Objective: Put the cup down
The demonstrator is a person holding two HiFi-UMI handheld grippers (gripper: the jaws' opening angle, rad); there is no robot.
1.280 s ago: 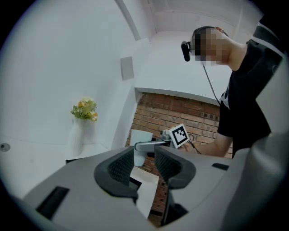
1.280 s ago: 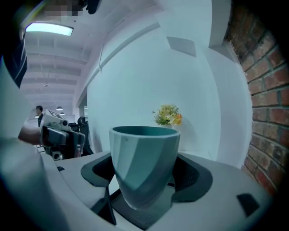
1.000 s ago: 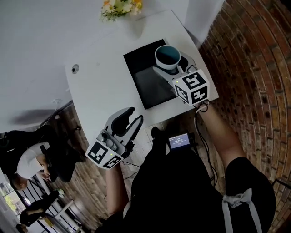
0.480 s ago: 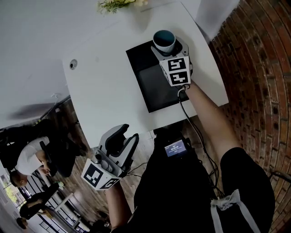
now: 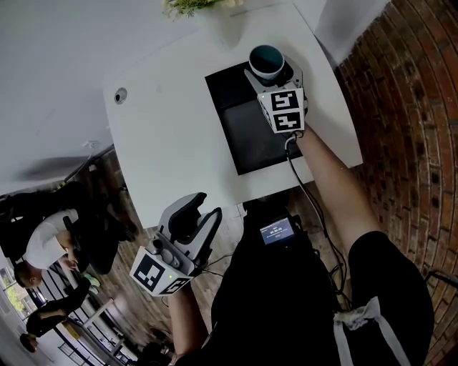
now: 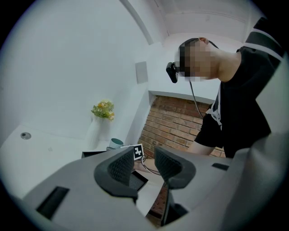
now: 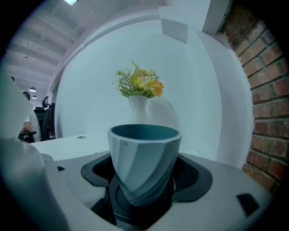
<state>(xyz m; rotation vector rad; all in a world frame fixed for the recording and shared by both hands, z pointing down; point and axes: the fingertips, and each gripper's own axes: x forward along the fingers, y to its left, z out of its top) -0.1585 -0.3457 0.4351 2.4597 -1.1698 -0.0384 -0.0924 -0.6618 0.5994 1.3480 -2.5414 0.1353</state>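
1 teal cup (image 5: pixel 265 61) is clamped upright in my right gripper (image 7: pixel 144 180) over the black mat's (image 5: pixel 247 136) far end. My left gripper (image 6: pixel 144 164) hangs empty, jaws apart. Lowering step, I judge: sink it level, then release.

A white counter (image 5: pixel 172 129) is standing against the pale wall, beside a brick one. A black mat (image 5: pixel 247 139) is lying flat near its right end, a vase of flowers (image 5: pixel 192 6) is standing at the far edge, and a small round fitting (image 5: pixel 120 94) is sitting toward the left.
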